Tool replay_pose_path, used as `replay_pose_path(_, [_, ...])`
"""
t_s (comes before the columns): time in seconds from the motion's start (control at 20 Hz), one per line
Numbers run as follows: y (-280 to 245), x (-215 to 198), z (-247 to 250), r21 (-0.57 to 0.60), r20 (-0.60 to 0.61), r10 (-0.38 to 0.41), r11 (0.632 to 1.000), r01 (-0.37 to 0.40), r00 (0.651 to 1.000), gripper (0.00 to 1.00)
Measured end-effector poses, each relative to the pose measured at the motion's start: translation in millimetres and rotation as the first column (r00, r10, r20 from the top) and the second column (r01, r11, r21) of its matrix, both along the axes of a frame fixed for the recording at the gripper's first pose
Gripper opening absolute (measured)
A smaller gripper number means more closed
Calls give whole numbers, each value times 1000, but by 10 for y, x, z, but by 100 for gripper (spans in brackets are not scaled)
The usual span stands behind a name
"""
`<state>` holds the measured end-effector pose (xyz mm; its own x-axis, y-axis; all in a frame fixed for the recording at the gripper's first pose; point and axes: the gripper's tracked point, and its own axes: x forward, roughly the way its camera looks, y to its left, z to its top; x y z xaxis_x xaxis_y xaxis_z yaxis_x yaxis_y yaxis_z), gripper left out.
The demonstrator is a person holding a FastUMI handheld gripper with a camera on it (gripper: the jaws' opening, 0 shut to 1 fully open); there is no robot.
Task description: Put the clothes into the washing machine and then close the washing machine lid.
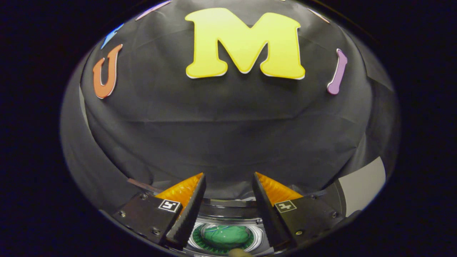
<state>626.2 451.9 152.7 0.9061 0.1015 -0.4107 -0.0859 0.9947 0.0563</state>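
My gripper [228, 178] stands open, with a wide gap between its two fingers and nothing held. Below and between the fingers I look down onto the washing machine [228, 208], seen from above. Its round lid [226, 237] has a clear window ringed in pale metal. Through that window a green piece of clothing [228, 235] shows inside the drum. The fingers hang above the machine and are apart from it. A small tan rounded thing [238, 252] peeks in just under the lid; I cannot tell what it is.
The black cloth wall [228, 135] rises right behind the machine, close ahead of the fingers. A pale grey panel [364, 185] stands off to the right of the right finger. A thin brownish strip [142, 185] lies left of the left finger.
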Motion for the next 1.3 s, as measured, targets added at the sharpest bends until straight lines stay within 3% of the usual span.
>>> replay_pose_path(0.35, [7,-22,-156,36,-44,-48,998,50,998,83])
replay_pose_path(1.3, [-21,-705,-355,34,23,-25,999,24,999,83])
